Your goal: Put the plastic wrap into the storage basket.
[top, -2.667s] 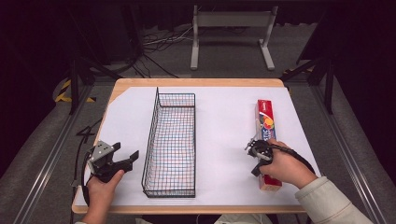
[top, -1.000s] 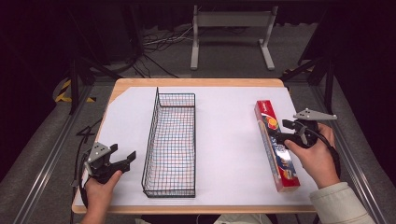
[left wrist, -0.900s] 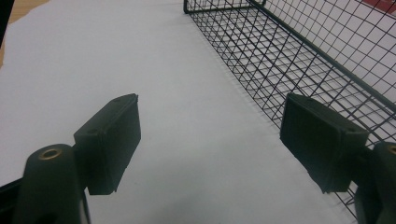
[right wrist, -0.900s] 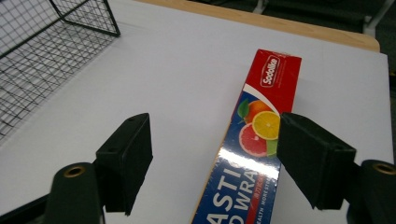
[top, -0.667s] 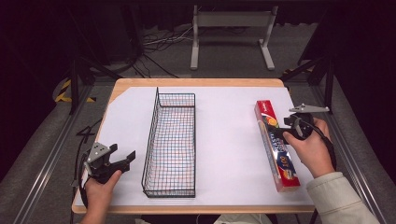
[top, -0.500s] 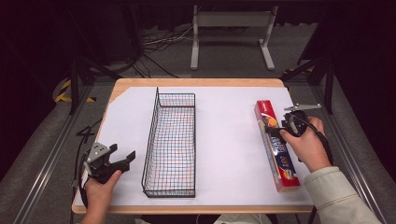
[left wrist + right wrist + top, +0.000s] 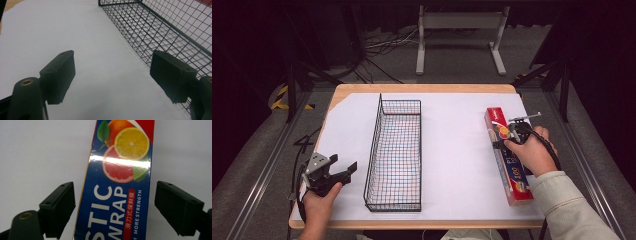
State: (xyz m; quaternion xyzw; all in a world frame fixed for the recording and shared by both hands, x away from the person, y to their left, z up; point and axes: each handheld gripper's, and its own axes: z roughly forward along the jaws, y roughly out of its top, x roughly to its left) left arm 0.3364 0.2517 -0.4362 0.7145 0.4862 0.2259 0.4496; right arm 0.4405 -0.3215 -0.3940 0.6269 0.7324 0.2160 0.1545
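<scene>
The right claw (image 7: 512, 131) is down over the plastic wrap box (image 7: 507, 156) on the right side of the counter (image 7: 452, 105), and its jaws have just been opening. In the right gripper view they stand wide, one on each side of the box (image 7: 117, 195), with a clear gap of white paper showing between each black pad and the box's edges: nothing gripped. The box itself lies flat on the white sheet, long and narrow, running from the far side of the counter toward the person, its printed citrus slices and lettering facing up. The person's right hand (image 7: 532, 152) wraps the gripper body above the middle of the box.

Over on the left, the left claw (image 7: 343, 170) rests low near the front left corner of the counter, held in the left hand (image 7: 319, 200). Its jaws are spread wide too, with only bare white paper between them in the left gripper view. The wire basket (image 7: 396, 155) stands just beside it, long side toward the claw, upright in the middle of the counter and well apart from the box. Its black mesh wall (image 7: 160, 32) runs past the claw's right-hand pad in the left gripper view.
</scene>
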